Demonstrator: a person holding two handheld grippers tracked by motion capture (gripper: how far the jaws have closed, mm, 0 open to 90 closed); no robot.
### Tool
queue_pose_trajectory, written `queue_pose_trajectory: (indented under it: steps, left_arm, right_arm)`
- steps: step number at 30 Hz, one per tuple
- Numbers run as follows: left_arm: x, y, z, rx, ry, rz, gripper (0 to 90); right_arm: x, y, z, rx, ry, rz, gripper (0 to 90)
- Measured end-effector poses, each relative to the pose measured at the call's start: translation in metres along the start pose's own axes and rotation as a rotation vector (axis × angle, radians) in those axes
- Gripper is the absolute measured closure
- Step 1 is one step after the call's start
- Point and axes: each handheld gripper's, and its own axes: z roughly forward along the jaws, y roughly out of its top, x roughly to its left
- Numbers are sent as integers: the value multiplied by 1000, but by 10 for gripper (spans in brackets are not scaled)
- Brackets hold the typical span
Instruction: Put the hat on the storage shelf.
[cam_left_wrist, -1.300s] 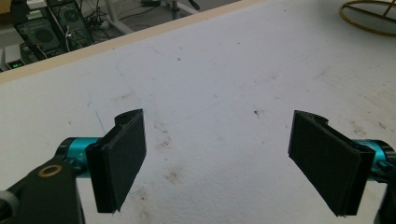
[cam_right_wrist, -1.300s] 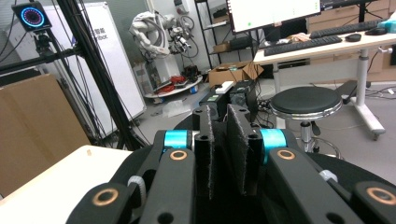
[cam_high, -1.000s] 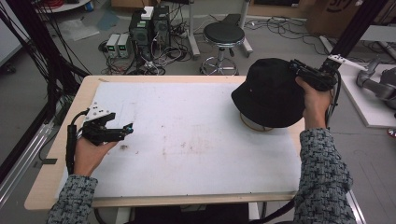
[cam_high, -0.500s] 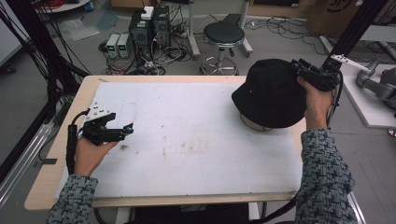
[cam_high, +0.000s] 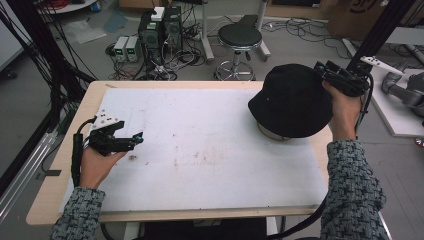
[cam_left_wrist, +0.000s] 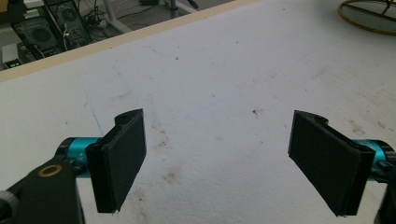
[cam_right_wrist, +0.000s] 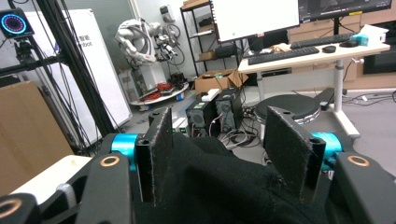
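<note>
black bucket hat (cam_high: 291, 100), soft, round, crown up, no clear long axis | held above desk's (cam_high: 60, 197) far right corner | right gripper (cam_high: 325, 70) clamped on brim | left gripper (cam_high: 136, 138) spread wide, near left edge

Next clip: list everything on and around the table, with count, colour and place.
Hat: one, black, at the table's far right, fabric lying between the right gripper's jaws.
Ring stand: one, gold, on the mat under the hat.
Mat: one, white and stained, covering the table.
Table: one, light wood.
Stool: one, black seat, on the floor beyond the table.
Computer towers: two, black, on the floor beyond the table.
Left gripper: black, jaws wide apart, over the mat's left side.
Right gripper: black, at the hat's edge.
Sleeves: two, grey patterned.
</note>
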Motion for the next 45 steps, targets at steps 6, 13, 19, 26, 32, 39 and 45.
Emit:
queue_pose_trajectory:
  steps: [6, 13, 19, 26, 32, 39, 45]
  left_arm:
    - [0, 0, 1, -3, 3, -4, 194]
    - [-1, 0, 0, -1, -1, 0, 194]
    - [-1, 1, 1, -5, -3, 0, 194]
    - [-2, 1, 1, -5, -1, 1, 194]
    - [-2, 1, 1, -8, -2, 2, 193]
    - [-3, 2, 1, -7, -7, 4, 194]
    - [-2, 1, 2, -9, -7, -2, 193]
  right_arm:
    - [6, 5, -2, 18, 5, -16, 334]
    - [19, 11, -3, 26, 31, -63, 306]
    - [34, 14, -4, 45, 59, -99, 254]
    - [53, 15, -9, 52, 107, -138, 226]
    - [76, 9, -10, 70, 172, -180, 217]
    - [96, -4, -8, 91, 218, -201, 193]
    - [110, -18, -7, 117, 254, -214, 174]
